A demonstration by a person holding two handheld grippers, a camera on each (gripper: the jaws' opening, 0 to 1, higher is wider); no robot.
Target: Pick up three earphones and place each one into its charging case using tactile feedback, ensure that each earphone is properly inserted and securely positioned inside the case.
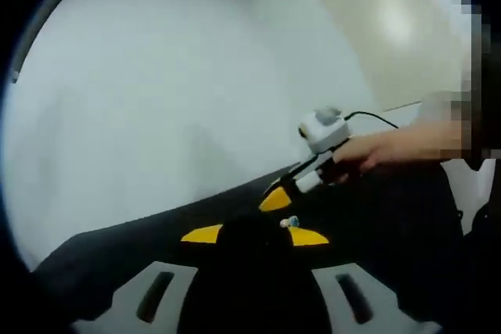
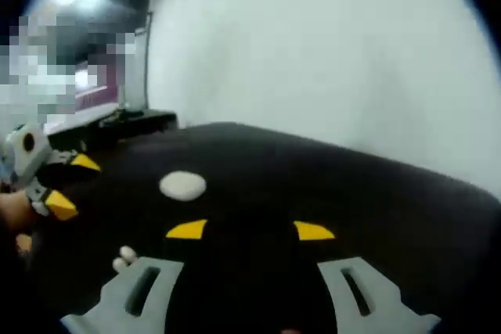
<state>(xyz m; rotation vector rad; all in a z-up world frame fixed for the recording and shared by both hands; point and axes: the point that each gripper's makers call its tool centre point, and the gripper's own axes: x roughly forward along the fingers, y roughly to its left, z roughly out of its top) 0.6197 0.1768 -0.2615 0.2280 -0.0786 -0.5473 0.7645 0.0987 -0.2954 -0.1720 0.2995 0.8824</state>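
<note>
Lying beyond the wide-open, empty right gripper (image 2: 250, 231) on matte black cloth (image 2: 376, 193), an oval white case (image 2: 183, 185) (smooth); left gripper (image 1: 255, 235) likewise gapes, empty.

i see a black table top (image 2: 329, 185); on it a white oval case (image 2: 182, 185) left of centre, a small white earphone (image 2: 125, 256) lower left.

One white oval charging case (image 2: 182, 185); one small white earphone (image 2: 125, 256); one black table (image 2: 376, 193).
</note>
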